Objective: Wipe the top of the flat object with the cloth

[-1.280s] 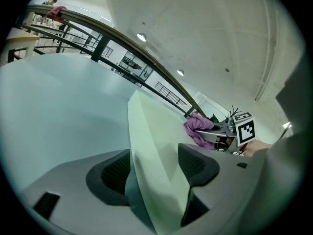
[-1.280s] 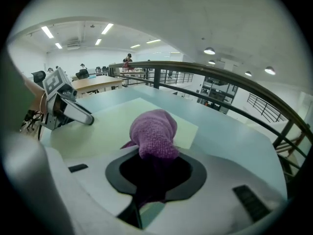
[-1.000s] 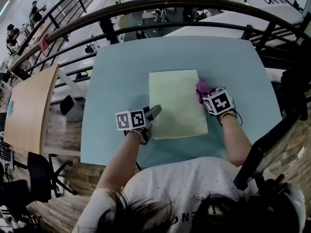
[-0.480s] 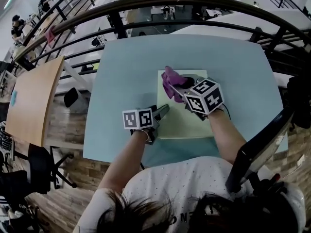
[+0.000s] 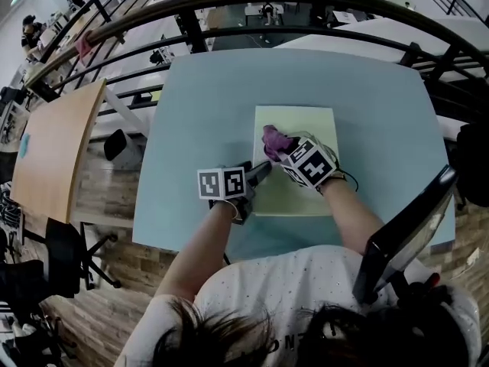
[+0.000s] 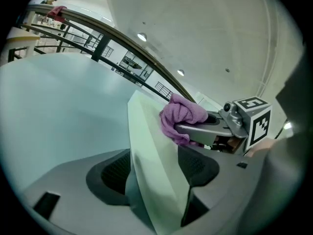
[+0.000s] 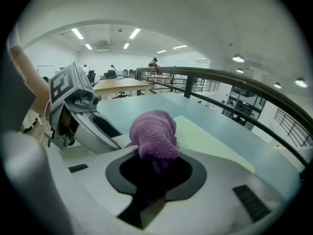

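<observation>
A pale yellow-green flat sheet [image 5: 306, 140] lies on the light blue table [image 5: 206, 113]. My left gripper [image 5: 258, 174] is shut on the sheet's near left edge [image 6: 151, 180], pinning it. My right gripper [image 5: 276, 145] is shut on a bunched purple cloth [image 5: 273, 139], which rests on the sheet's left part close to the left gripper. The left gripper view shows the cloth [image 6: 181, 116] on the sheet just beyond my jaws. In the right gripper view the cloth [image 7: 154, 131] bulges out between the jaws over the sheet [image 7: 205, 136].
A dark curved railing [image 5: 252, 6] runs round the table's far side. A wooden table [image 5: 46, 151] stands to the left, and a black chair [image 5: 57, 270] at lower left. A dark bar [image 5: 405, 235] crosses at the right. People sit in the far background.
My right gripper has carried the cloth from the sheet's right edge across to its left part and lowered it near the left gripper. The left gripper has stayed on the sheet's edge.
</observation>
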Demonstrator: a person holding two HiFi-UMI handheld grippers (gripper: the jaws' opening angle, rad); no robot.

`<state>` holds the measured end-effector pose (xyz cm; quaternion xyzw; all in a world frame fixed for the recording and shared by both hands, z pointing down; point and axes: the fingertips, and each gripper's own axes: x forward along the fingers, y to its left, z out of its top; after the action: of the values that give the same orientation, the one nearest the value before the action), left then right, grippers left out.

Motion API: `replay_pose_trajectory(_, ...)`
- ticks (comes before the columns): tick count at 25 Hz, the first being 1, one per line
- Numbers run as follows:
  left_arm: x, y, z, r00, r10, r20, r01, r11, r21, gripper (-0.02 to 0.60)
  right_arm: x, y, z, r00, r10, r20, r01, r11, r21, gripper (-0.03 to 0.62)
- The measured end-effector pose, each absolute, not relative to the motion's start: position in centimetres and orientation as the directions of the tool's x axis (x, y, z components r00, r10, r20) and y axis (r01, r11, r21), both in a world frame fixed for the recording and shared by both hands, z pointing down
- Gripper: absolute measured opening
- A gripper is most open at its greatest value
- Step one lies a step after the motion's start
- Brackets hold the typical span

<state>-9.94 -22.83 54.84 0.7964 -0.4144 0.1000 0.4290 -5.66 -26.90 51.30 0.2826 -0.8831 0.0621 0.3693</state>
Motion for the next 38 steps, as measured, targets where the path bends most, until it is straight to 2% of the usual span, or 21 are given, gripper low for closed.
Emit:
replay_pose_trajectory(16,-9.8,-23.1,55.1,0.64,-0.573,0.512,-0.742,-0.286,0.607,0.299,10.0,-25.8,51.2,-0.367,-0.607,0.705,-0.778,0.616,0.126,0.089)
replay_pose_trajectory(21,-9.9,-22.9,54.9,0.64,-0.577,0.507,-0.74,-0.283,0.61,0.299,13.9,-25.8,50.2,-0.207,-0.63,0.748,-0.819,0.53,0.22,0.089)
replay_pose_trajectory(23,-9.9,-23.0,54.9,0.639,-0.577,0.508,-0.74,-0.284,0.61,0.299,12.9,-26.3,48.4,-0.266,-0.661,0.701,-0.836,0.52,0.173,0.089)
replay_pose_trajectory(26,-9.7,-22.9,54.8,0.64,-0.575,0.51,-0.741,-0.284,0.609,0.299,8.4,-26.8,44.6,-0.458,-0.684,0.568,-0.827,0.562,0.009,0.089)
replay_pose_trajectory(28,-9.4,-22.7,54.7,0.641,-0.573,0.51,-0.739,-0.282,0.612,0.299,4.2,-26.2,43.1,-0.581,-0.637,0.507,-0.763,0.644,-0.065,0.091)
replay_pose_trajectory(30,-9.3,-22.7,54.6,0.643,-0.572,0.51,-0.738,-0.282,0.613,0.299,-0.2,-24.8,43.4,-0.67,-0.542,0.507,-0.667,0.74,-0.091,0.091)
replay_pose_trajectory(32,-9.2,-22.6,54.6,0.641,-0.574,0.509,-0.739,-0.282,0.612,0.299,-3.6,-23.2,45.4,-0.695,-0.449,0.563,-0.582,0.81,-0.072,0.091)
replay_pose_trajectory(34,-9.1,-22.6,54.5,0.639,-0.577,0.508,-0.741,-0.284,0.609,0.3,-5.1,-22.2,48.1,-0.661,-0.399,0.635,-0.532,0.846,-0.021,0.091)
replay_pose_trajectory(38,-9.3,-22.8,54.7,0.637,-0.576,0.512,-0.744,-0.287,0.603,0.299,-4.7,-22.2,51.0,-0.609,-0.4,0.685,-0.515,0.856,0.042,0.091)
